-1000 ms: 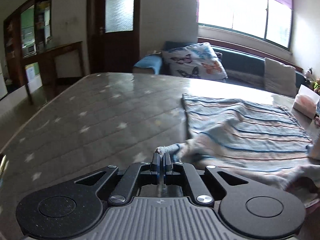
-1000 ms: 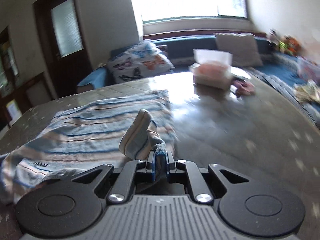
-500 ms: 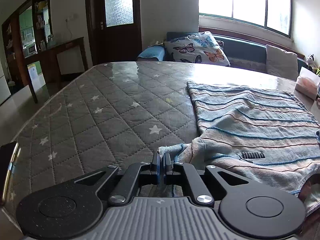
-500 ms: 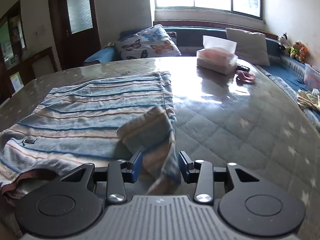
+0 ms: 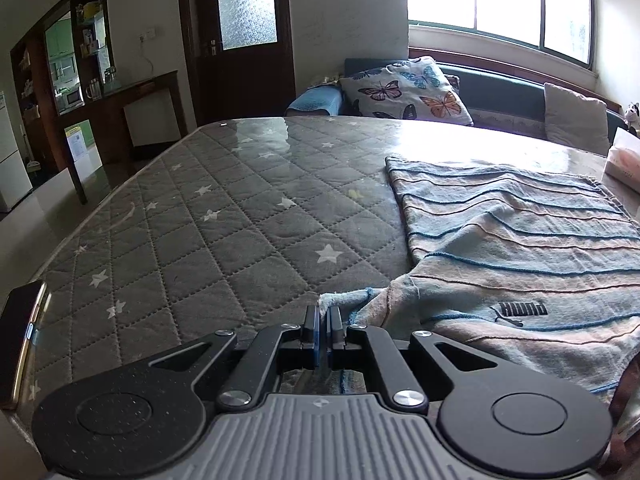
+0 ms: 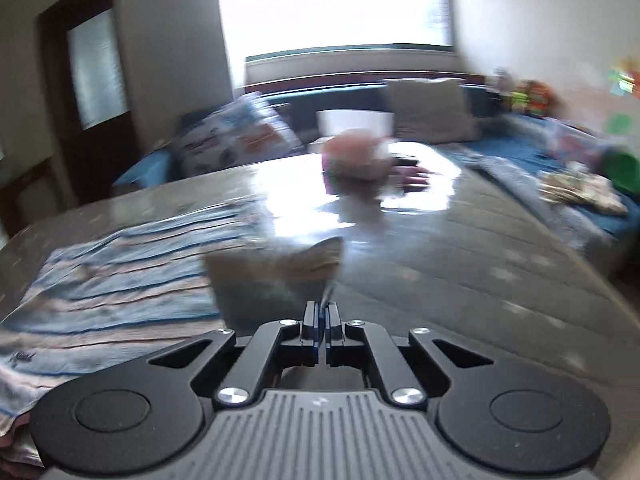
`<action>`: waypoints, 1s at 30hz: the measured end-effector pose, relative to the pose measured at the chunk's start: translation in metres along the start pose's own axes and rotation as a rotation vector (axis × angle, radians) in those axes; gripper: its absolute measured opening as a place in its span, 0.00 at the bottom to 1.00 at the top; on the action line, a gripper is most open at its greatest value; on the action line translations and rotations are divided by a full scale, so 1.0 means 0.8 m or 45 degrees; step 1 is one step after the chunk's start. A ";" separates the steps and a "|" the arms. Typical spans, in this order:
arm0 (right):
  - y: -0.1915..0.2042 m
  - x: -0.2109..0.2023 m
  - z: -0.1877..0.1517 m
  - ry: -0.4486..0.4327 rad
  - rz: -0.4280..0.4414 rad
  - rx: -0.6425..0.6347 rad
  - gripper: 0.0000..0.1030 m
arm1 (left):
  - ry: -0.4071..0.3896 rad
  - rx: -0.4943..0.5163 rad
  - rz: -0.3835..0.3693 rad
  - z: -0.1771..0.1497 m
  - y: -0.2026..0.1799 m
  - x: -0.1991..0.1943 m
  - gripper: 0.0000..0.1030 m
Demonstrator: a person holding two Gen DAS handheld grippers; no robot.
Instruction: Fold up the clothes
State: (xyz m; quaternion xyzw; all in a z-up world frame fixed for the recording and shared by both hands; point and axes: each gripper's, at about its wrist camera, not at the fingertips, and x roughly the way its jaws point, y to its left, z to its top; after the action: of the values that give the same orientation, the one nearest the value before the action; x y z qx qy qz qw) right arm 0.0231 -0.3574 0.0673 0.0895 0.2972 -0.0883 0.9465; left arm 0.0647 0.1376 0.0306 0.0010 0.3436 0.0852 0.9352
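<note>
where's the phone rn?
Left wrist view, far left: the phone sits at the near edge of the quilted star-print cover, well left of the left gripper and the striped shirt.

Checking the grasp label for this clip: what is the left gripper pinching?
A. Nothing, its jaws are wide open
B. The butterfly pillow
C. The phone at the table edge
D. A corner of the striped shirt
D: in the left wrist view the left gripper has its jaws shut on a light-blue corner of the striped shirt, which lies spread on the table.
</note>
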 end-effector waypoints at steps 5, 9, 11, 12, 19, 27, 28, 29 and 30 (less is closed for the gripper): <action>-0.026 -0.017 -0.025 0.068 -0.147 0.033 0.06 | 0.015 0.027 0.021 -0.002 0.001 0.002 0.04; -0.019 -0.013 -0.019 0.065 -0.120 -0.019 0.11 | 0.006 0.069 0.041 0.001 0.000 -0.004 0.07; -0.005 -0.007 -0.011 0.058 -0.054 -0.070 0.25 | -0.007 0.079 0.072 0.002 0.002 -0.007 0.07; 0.004 -0.003 -0.007 0.058 -0.019 -0.099 0.31 | -0.009 0.078 0.078 0.004 0.003 -0.008 0.07; 0.070 0.047 0.000 0.137 0.179 -0.256 0.40 | -0.025 0.081 0.036 0.016 -0.002 -0.015 0.07; 0.098 0.083 -0.005 0.212 0.198 -0.342 0.55 | -0.003 0.160 -0.139 0.036 -0.056 0.012 0.07; 0.097 0.087 -0.005 0.214 0.188 -0.349 0.58 | 0.004 0.173 -0.151 0.038 -0.062 0.018 0.07; 0.096 0.090 -0.004 0.218 0.179 -0.353 0.59 | 0.012 0.183 -0.163 0.039 -0.068 0.024 0.08; 0.094 0.093 -0.004 0.222 0.178 -0.349 0.60 | 0.021 0.193 -0.174 0.041 -0.074 0.031 0.09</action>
State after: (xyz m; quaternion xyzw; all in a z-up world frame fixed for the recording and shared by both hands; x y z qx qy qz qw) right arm 0.0981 -0.2923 0.0303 -0.0128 0.3804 0.0271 0.9243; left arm 0.1140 0.0849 0.0364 0.0474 0.3560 -0.0051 0.9333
